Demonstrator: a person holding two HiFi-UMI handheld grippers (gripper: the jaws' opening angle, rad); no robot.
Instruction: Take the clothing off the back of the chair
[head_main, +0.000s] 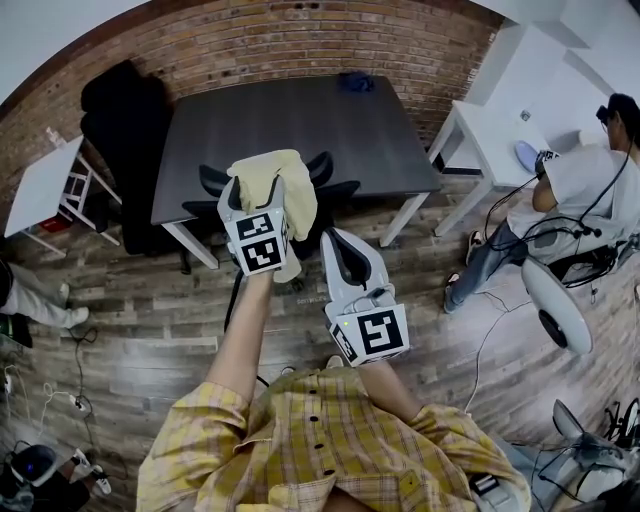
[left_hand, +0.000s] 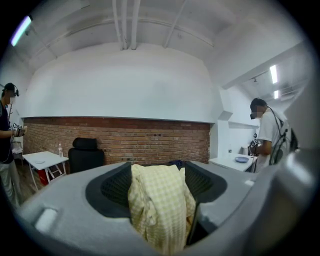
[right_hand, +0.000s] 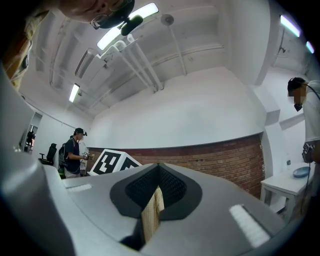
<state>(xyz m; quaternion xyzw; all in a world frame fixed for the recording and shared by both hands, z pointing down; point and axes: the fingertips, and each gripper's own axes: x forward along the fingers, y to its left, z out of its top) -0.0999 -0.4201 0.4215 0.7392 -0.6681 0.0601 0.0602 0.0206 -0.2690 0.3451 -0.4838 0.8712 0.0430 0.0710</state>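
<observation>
Looking first at my left gripper (left_hand: 159, 186), I see its jaws spread wide, with the yellow checked garment (left_hand: 155, 215) hanging loosely between them, draped rather than clamped. Beyond and below its tip sits the black chair (head_main: 338, 188); I cannot tell whether cloth still rests on the backrest. My right gripper (right_hand: 156, 196), just beside the left and nearer me, is pressed together on a thin fold of the same garment. I judge the lift-off is under way, carried by the right gripper. Next I should draw the cloth back toward me, clear of the chair.
</observation>
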